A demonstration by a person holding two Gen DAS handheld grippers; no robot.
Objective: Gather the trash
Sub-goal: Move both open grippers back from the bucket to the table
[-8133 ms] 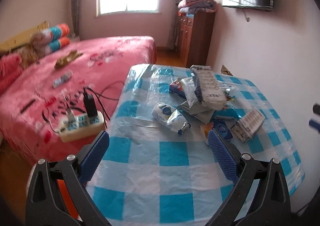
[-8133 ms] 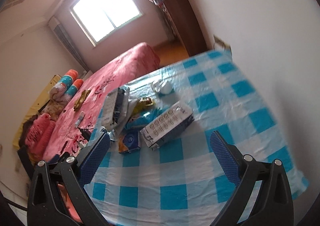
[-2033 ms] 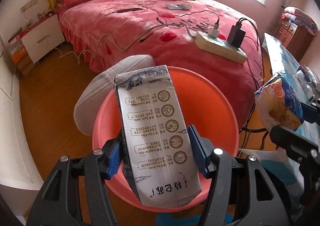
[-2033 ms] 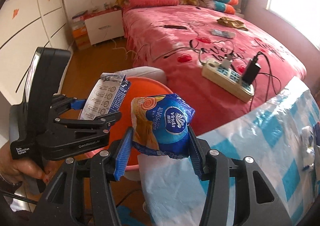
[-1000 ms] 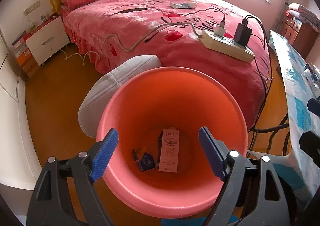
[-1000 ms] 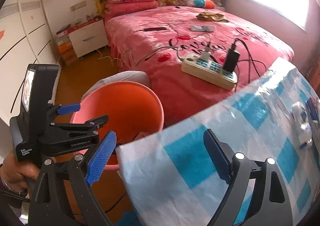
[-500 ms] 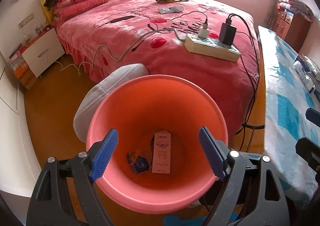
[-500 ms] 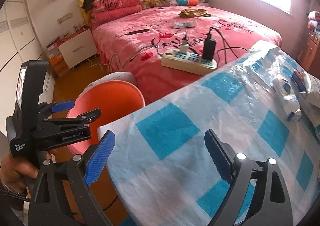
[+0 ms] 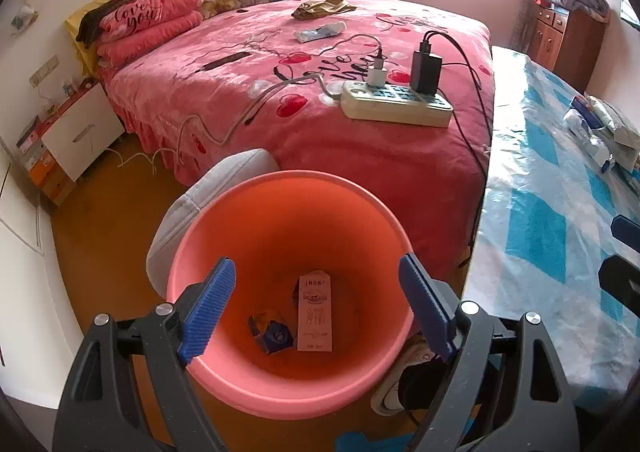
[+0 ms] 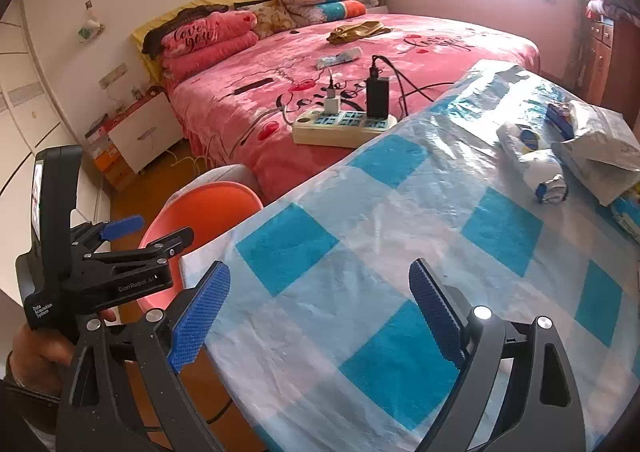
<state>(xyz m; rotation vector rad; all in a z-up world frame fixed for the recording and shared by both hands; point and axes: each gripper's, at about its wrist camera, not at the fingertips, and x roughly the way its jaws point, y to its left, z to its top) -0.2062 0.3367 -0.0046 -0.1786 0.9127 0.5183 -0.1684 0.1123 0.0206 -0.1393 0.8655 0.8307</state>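
A bedroom: a wide bed point(image 9: 304, 100) under a pink cover fills the back, and in front of it, from left to right, stand an orange-pink bin point(image 9: 288, 292) on the wooden floor and a table point(image 10: 400, 272) under a blue-and-white checked plastic cloth.

Two seconds ago each pair of tongs carried something over the bin, the left a tall printed carton and the right a crumpled blue-and-orange packet. Both now lie at the bottom: the carton point(image 9: 315, 310) flat, the packet point(image 9: 270, 332) just beside it on the left. So one round of collecting looks done, and both views have since swung away from the bin towards the table.

The left tongs point(image 9: 316, 308) hang above the bin's mouth, jaws spread wide, with nothing between them and touching nothing. In the right wrist view they show from the side, held by a hand point(image 10: 38, 356) at the lower left.

The right tongs point(image 10: 316, 308) are over the near end of the table, also spread wide and empty, clear of the cloth.

What remains to collect sits at the table's far right end, well apart from both tongs: a crushed white-and-blue wrapper point(image 10: 532, 164), a grey-white bag point(image 10: 600, 152) just beside it, and a small blue pack point(image 10: 560, 120) behind them. My guess is that the wrapper is next.
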